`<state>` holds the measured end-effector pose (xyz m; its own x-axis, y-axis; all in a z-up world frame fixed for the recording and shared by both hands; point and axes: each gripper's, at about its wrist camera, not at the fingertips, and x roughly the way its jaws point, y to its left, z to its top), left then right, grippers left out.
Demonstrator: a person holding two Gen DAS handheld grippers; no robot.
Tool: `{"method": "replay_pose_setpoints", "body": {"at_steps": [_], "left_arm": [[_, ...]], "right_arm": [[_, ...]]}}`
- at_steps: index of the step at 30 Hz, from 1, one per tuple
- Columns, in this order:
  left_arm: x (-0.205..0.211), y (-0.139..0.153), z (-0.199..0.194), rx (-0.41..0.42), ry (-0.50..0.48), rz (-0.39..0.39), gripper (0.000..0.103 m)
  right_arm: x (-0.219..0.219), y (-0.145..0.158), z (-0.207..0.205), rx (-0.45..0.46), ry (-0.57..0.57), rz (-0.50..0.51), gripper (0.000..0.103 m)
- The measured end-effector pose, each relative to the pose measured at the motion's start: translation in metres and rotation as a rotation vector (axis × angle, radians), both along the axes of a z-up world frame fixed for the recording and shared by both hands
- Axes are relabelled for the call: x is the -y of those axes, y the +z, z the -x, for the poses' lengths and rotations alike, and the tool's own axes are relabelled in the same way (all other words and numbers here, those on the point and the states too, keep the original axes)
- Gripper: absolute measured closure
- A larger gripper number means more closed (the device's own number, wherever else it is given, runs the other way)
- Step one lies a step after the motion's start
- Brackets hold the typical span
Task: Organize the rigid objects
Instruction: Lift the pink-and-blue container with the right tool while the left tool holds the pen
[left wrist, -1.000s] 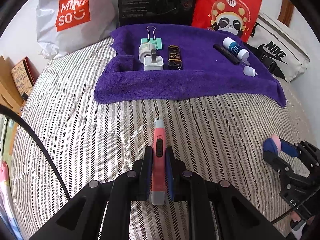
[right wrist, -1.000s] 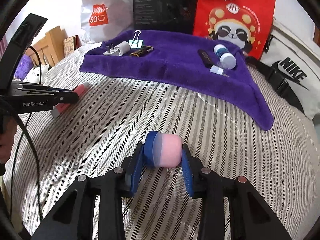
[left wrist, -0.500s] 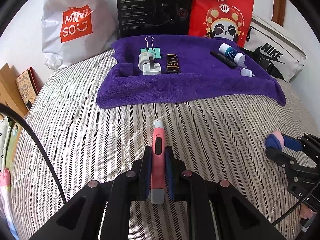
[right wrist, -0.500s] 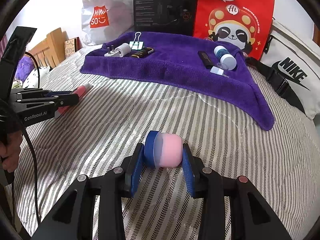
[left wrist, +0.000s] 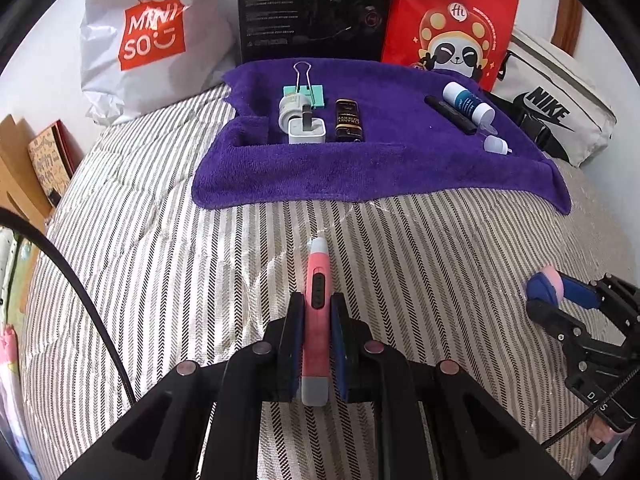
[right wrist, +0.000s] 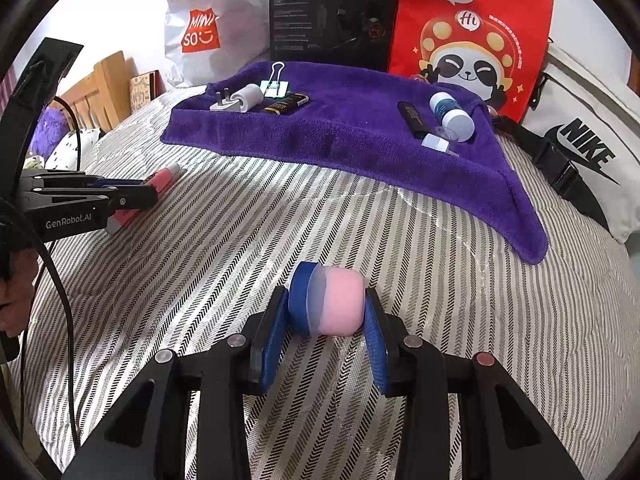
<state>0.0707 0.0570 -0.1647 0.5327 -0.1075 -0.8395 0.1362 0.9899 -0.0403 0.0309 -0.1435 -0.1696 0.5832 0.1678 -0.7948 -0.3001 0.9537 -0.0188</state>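
A: Left gripper (left wrist: 316,320): both pads pinching a pink pen (left wrist: 317,300) along its length, white tip forward, grey end toward the camera, over the striped bedcover (left wrist: 160,280).

B: Right gripper (right wrist: 326,312): pads pressed on a small pink jar (right wrist: 334,306) with a blue lid, lying sideways between them, lid to the left. From the left camera the same jar (left wrist: 546,286) shows at the far right.

A: Purple towel (left wrist: 380,168) beyond both grippers, well apart from them. On its left part: white plug (left wrist: 306,128), green binder clip (left wrist: 304,94), dark lighter (left wrist: 349,120), side by side.

B: Towel's right part: black stick (left wrist: 450,114), white-capped bottle (left wrist: 468,102) just beside it, small cap (left wrist: 496,144) nearer the edge.

A: Behind the towel: white shopping bag (left wrist: 148,40), black box (left wrist: 316,8), red bag (left wrist: 452,24), white pouch (left wrist: 560,108).
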Motion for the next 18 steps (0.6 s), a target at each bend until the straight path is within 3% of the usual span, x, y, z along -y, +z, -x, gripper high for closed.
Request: {"method": "replay_pose_setpoints", "body": {"at_steps": [10,15,18], "left_arm": [[-0.018,-0.001,-0.006,-0.045,0.028,0.134,0.090],[-0.012,0.000,-0.009,-0.063,0.035,0.108,0.090],[-0.005,0.000,-0.009,-0.063,0.029,0.052,0.090]], "right_arm": [[0.001,-0.001,0.001,0.010,0.007,-0.009,0.066],[0.000,-0.001,0.002,0.014,0.009,-0.010,0.065],[0.000,-0.001,0.003,0.013,0.008,-0.014,0.065]]}}
